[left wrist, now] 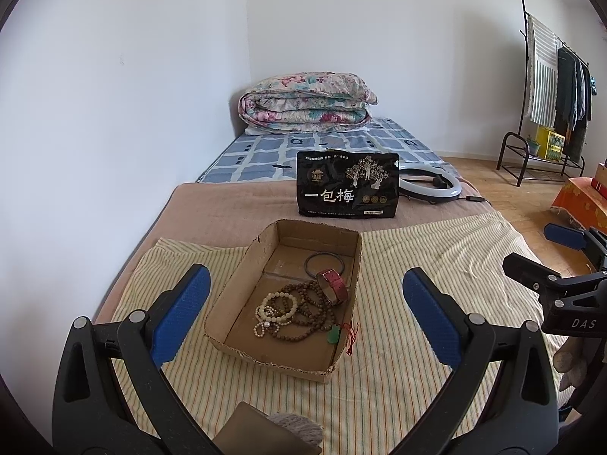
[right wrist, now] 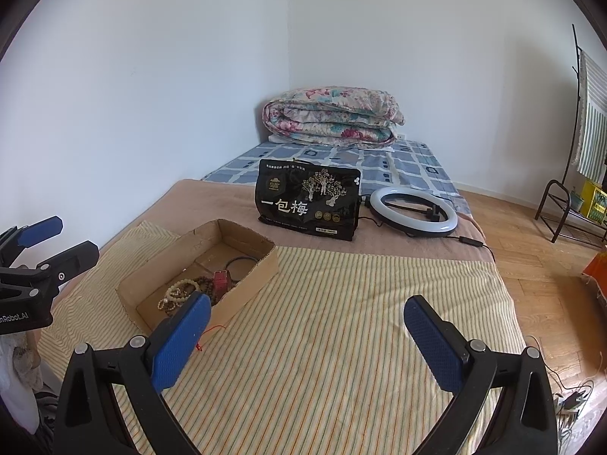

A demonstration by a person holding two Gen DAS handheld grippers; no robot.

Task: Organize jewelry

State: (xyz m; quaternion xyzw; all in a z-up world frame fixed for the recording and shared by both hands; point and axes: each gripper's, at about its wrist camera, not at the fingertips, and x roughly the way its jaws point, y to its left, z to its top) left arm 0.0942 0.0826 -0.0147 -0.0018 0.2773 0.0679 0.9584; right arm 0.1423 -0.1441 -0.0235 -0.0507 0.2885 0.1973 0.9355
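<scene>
- Jewelry lies heaped in a shallow cardboard box (left wrist: 242,295) on a striped cloth (left wrist: 417,303) spread over the bed.
- Inside the box, a dark ring bangle (left wrist: 324,263) sits toward 12 o'clock, lying flat on the box floor.
- A red watch (left wrist: 333,286) stands on its edge just below the bangle, at about 2 o'clock from the bead pile.
- Brown bead strands (left wrist: 307,313) coil in the middle of the box, and cream bead bracelets (left wrist: 275,309) overlap them at 9 o'clock.
- A green pendant (left wrist: 334,334) lies at 5 o'clock of the beads, its red cord (left wrist: 351,335) draped over the box's right wall and onto the cloth.
- Left gripper (left wrist: 305,318) hovers above the near end of the box with its blue-padded jaws spread wide on either side of it, holding nothing.
- Right gripper (right wrist: 307,337) hangs over bare cloth at 3 o'clock of the box, jaws also wide apart and empty; its left pad overlaps the near corner of the box in the right wrist view.
- A black snack bag (left wrist: 348,185) stands upright beyond the box at 12 o'clock, with a ring light (right wrist: 413,210) lying flat just to its right.
- A folded floral quilt (left wrist: 307,102) rests at the far end of the bed against the wall corner.
- A clothes rack (left wrist: 550,87) stands on the wood floor at 2 o'clock.
</scene>
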